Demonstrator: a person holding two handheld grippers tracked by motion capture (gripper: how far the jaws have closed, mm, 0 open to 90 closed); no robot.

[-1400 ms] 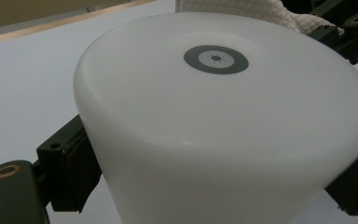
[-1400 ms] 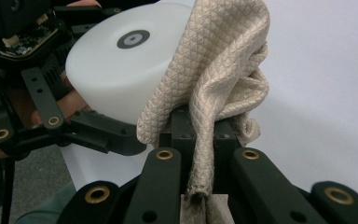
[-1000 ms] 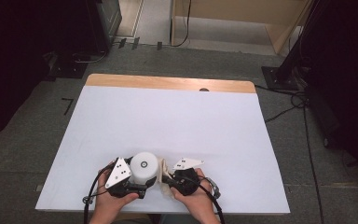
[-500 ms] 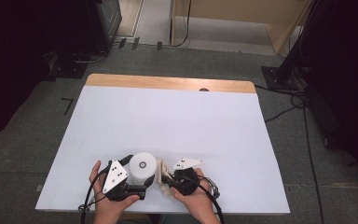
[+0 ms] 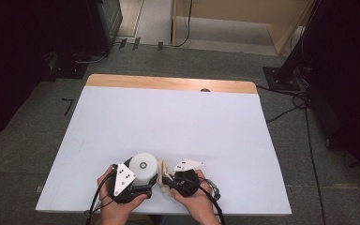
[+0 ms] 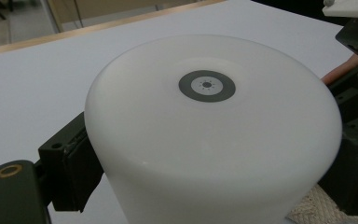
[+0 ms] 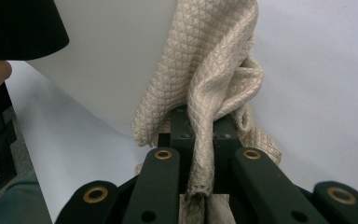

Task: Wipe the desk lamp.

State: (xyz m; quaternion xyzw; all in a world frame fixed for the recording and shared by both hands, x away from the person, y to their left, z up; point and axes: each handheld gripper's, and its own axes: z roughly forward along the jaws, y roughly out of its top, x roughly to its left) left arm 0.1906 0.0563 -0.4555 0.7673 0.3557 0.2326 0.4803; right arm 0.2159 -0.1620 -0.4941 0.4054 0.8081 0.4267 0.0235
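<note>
Your left gripper (image 5: 138, 180) sits at the near edge of the table (image 5: 215, 122), left of centre, and its jaws clasp the white cylinder (image 5: 143, 167) from both sides; in the left gripper view the black pads press against the white wall of the cylinder (image 6: 214, 135) low on the left and right. The cylinder stands upright, its long axis vertical, its flat top with the small grey ring facing up.

Just right of it, your right gripper (image 5: 166, 180) is clenched on a beige quilted cloth (image 5: 161, 177). In the right gripper view the cloth (image 7: 209, 88) rises bunched from between the closed jaws and leans against the cylinder's side (image 7: 116, 56), so the cloth already touches the wall that faces your right hand.

What the next move seems to turn on: the cylinder lies immediately to the left of your right gripper, with nothing but cloth between. A wipe would probably run along or around that upright wall, with your left hand steadying the cylinder.
</note>
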